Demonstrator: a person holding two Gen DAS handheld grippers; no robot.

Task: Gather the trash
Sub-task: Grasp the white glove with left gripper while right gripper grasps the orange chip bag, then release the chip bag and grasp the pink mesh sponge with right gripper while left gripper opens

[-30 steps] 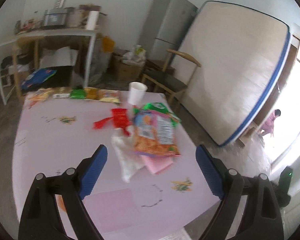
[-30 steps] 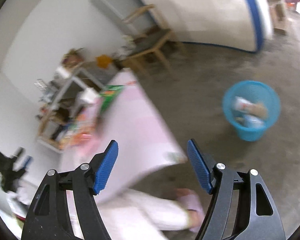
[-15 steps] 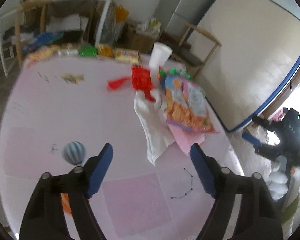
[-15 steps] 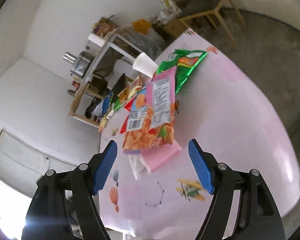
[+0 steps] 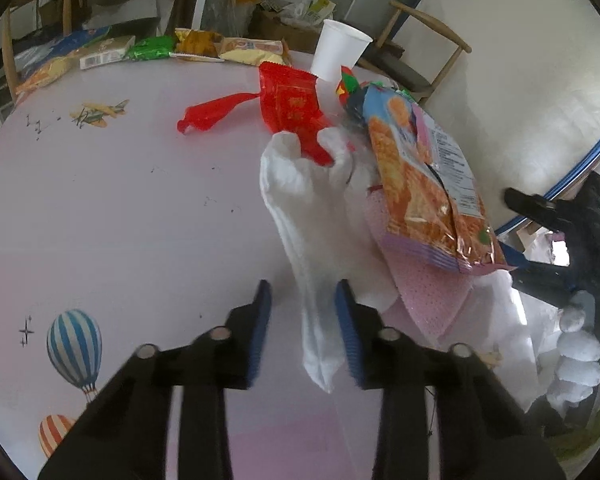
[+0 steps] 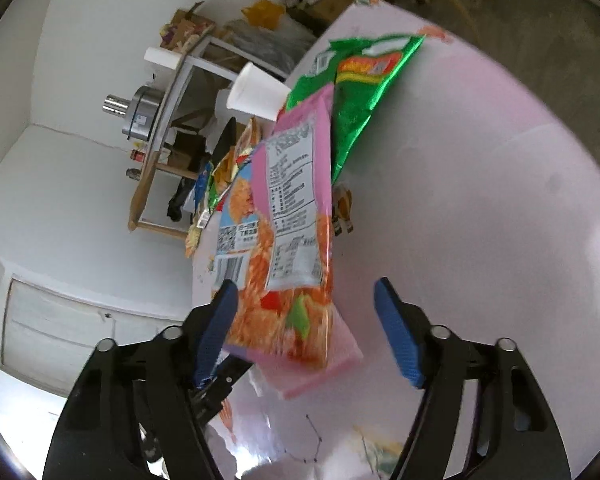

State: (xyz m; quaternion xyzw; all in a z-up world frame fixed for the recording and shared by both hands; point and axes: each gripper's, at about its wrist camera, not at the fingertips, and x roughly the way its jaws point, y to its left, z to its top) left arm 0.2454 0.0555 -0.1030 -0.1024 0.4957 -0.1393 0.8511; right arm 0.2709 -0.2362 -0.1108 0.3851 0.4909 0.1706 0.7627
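We see the left claw (image 5: 303, 322) closing around the tail of a crumpled white plastic bag (image 5: 308, 216), not yet pinching it. The right claw (image 6: 306, 330) closes half-wide over an orange crinkled snack packet (image 6: 284, 248) just ahead.

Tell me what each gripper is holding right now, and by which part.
Nothing yet. The left gripper is closing around the white tissue's near end; the right gripper is closing around the orange snack bag's bottom edge.
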